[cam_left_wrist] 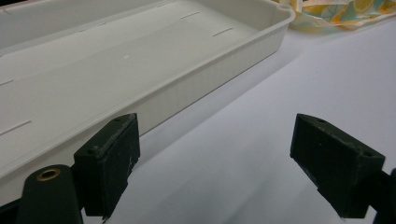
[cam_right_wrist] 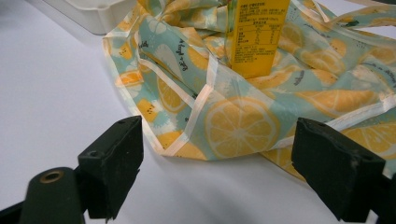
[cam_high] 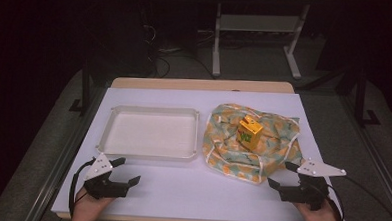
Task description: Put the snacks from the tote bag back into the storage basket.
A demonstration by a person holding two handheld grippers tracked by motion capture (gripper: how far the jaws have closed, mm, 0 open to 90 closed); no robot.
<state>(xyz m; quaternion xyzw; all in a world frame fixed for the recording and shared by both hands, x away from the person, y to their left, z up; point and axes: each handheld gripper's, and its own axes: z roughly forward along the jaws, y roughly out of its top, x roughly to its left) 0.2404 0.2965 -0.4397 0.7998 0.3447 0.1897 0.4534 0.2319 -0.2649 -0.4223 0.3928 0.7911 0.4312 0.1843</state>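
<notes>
High view: both hand-held grippers (cam_high: 127,170) (cam_high: 279,175) gape wide, empty; right nears cloth (cam_high: 231,164) hem; left beside tray (cam_high: 147,153) rim.

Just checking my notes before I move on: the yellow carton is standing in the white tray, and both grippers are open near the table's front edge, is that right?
Not quite. The carton stands on the lemon-print cloth, right of the tray, as the high view shows. The left gripper and right gripper are indeed open near the front edge.
</notes>
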